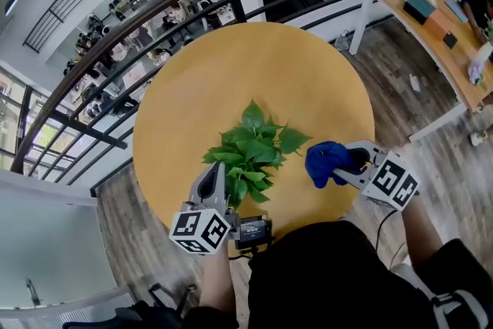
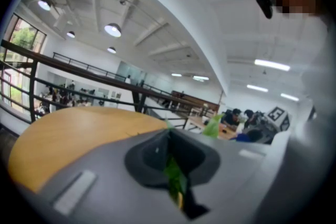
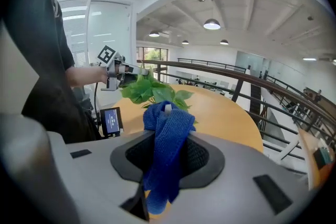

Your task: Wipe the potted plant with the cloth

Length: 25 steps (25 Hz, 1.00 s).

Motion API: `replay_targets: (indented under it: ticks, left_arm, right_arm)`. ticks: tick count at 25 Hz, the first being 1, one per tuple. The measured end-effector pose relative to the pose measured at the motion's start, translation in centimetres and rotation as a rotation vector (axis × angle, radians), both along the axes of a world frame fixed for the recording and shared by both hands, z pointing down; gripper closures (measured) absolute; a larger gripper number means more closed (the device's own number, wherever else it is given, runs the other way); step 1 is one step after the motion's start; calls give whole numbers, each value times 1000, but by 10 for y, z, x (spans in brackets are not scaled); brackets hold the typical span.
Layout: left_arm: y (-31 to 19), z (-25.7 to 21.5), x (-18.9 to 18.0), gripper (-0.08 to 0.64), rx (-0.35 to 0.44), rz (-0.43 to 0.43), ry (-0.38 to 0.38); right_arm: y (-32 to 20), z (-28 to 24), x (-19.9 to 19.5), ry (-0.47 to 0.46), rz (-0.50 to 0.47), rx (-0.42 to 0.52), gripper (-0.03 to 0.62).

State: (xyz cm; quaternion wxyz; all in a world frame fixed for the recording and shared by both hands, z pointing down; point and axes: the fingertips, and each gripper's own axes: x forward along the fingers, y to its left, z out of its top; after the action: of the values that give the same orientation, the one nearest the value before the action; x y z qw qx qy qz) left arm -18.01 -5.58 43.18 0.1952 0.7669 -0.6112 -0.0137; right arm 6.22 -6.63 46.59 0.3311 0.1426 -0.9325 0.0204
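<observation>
I'm pinching one green leaf (image 2: pixel 174 178) of the potted plant (image 1: pixel 250 149) in my fully closed left gripper (image 1: pixel 219 172). The bushy, bright-leaved plant is sitting near the round table's (image 1: pixel 231 73) front edge. My right gripper (image 1: pixel 353 163) is clamping a bunched blue cloth (image 1: pixel 326 162) just beside the foliage.

I see bright, even indoor light from round ceiling lamps (image 3: pixel 212 24) and strip lights (image 2: pixel 271 64), with only soft shadows on the table (image 1: pixel 308 73). Heavy fisheye bending everywhere, dark corners in both gripper views. Left gripper view is soft and smeary in the foreground; head view and right gripper view look sharp.
</observation>
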Motion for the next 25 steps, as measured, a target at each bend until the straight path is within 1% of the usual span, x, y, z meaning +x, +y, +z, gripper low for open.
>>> replay_targets:
  ticks: [3, 7, 9, 14, 15, 18, 20, 21, 23, 25]
  left_arm:
    - [0, -1, 0, 559, 7, 6, -20]
    - [2, -1, 3, 554, 21, 9, -57]
    - [4, -2, 3, 489, 31, 12, -65]
    - [11, -5, 5, 387, 44, 30, -84]
    - [12, -5, 7, 358, 46, 34, -91]
    - [16, -5, 7, 330, 56, 30, -107]
    - [20, -10, 3, 316, 75, 1, -117]
    - [26, -15, -1, 312, 89, -28, -123]
    - [45, -32, -16, 306, 128, -121, -141]
    - [65, -49, -31, 304, 177, -211, -146]
  right_arm:
    - [-1, -10, 13, -52, 43, -18, 469]
    - [3, -20, 12, -105, 36, -2, 470]
    - [6, -23, 7, -119, 30, 4, 469]
    - [8, -28, 1, -145, 28, 1, 469]
    - [8, -29, 1, -151, 29, -1, 469]
    - [4, -30, 1, -173, 31, 0, 469]
    - [1, -32, 1, -198, 29, -3, 469]
    - [1, -34, 0, -218, 25, -8, 469]
    - [6, -42, -4, -265, 14, -20, 469]
    - [13, -55, -6, -312, 25, -19, 469]
